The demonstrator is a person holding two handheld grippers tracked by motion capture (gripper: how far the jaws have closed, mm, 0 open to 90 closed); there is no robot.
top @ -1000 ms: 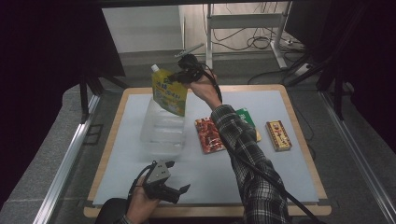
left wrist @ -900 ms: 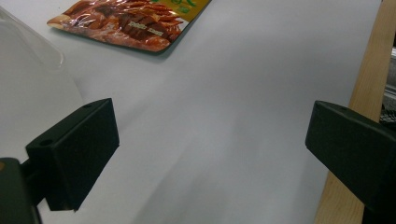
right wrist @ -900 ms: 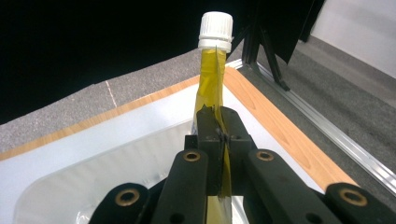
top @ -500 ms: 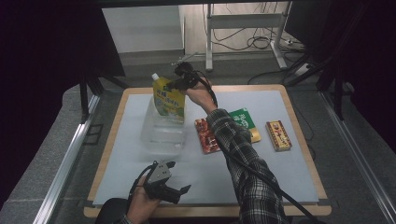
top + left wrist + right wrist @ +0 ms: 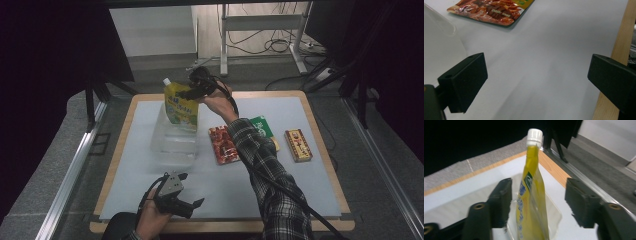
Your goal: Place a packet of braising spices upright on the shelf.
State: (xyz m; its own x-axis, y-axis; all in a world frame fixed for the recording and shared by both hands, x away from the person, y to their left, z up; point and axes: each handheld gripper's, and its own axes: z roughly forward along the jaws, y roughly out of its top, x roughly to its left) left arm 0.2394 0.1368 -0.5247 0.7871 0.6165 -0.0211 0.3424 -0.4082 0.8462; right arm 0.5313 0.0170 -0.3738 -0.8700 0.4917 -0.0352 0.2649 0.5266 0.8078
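- One left gripper (image 5: 186,202) sits at about 6 o'clock on the table (image 5: 300,210), held in a hand (image 5: 150,220) at the near edge. In the left gripper view its two jaws stand wide apart with only bare white tabletop between them.
- One grey three-cornered plate tops that gripper; the wrist below it is cut off by the bottom of the high view.
- One plaid sleeve (image 5: 270,180) runs from about 5 o'clock up toward the middle, cut off at the bottom edge.
- Three flat packets lie at about 3 o'clock of the table's middle: one red snack packet (image 5: 223,145), one green packet (image 5: 264,127) partly hidden under the sleeve, and one brown box (image 5: 298,145) well apart to the right. Their print is too small to read.
- The red snack packet shows again at the top of the left gripper view (image 5: 491,11), cut off by the frame.
- One clear container (image 5: 172,142) stands left of centre, at about 10 o'clock; its walls are hard to make out against the white surface.
- One yellow pouch (image 5: 181,106) with a white cap stands upright in the container's far end, at about 11 o'clock.
- One right gripper (image 5: 187,92) hovers at the pouch's top. Its jaws have just been opening; in the right gripper view the pouch (image 5: 531,202) stands between them, with a gap on either side and neither pad pressing it.
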